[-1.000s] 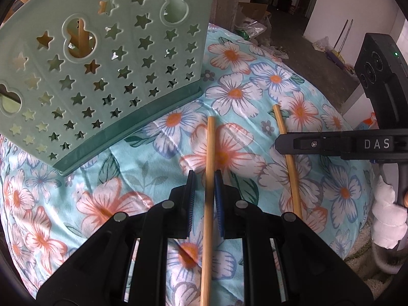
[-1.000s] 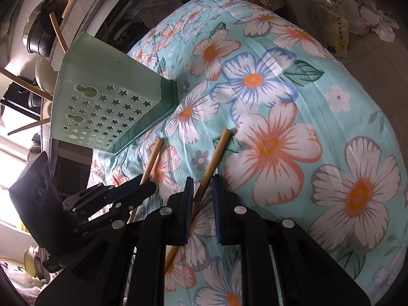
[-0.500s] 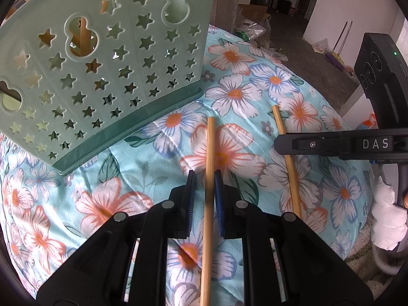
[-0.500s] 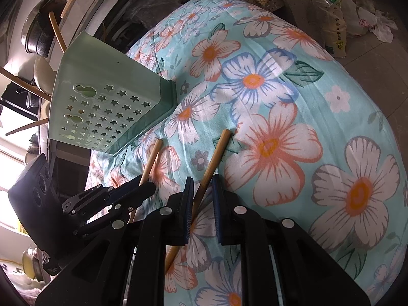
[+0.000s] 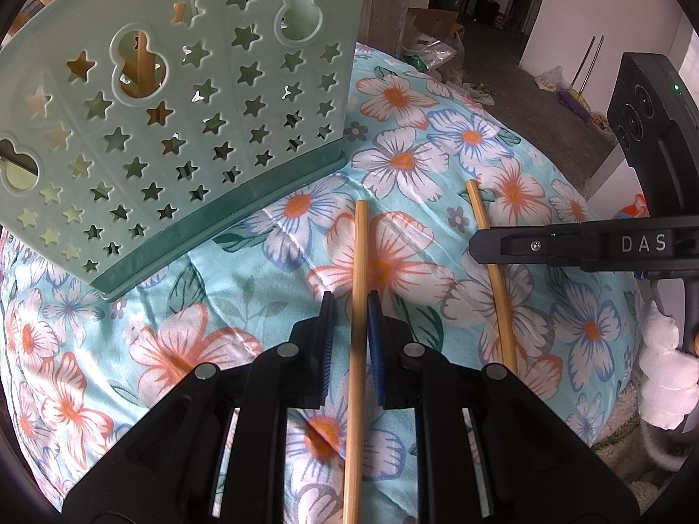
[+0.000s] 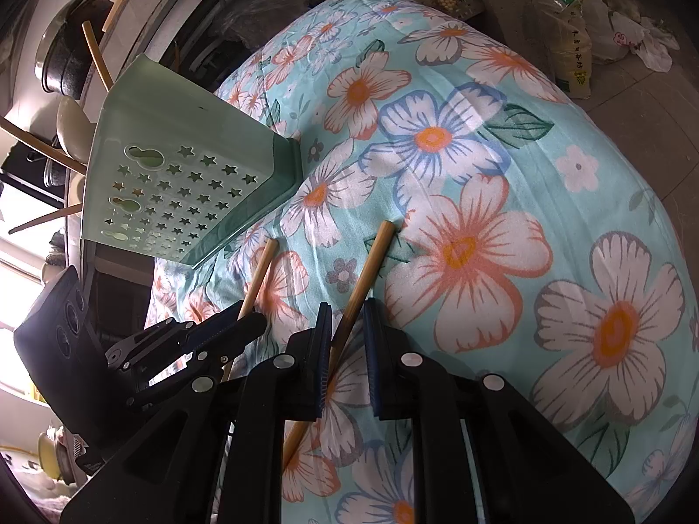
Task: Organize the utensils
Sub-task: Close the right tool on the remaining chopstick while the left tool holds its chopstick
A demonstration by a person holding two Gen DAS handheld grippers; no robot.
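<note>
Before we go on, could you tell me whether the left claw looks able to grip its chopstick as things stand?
Probably yes: the left claw already straddles the chopstick, with nothing between them.

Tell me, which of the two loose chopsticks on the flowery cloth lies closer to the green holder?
The chopstick between the left gripper fingers: its tip lies nearer the green holder. The other chopstick, between the right gripper fingers, lies farther out on the floral cloth.

My two wrist cameras look forward along each gripper, low and close over the floral cloth [image 5: 244, 288]. Both catch the green star-cut basket [image 5: 174, 122] [image 6: 183, 187] and both chopsticks.
</note>
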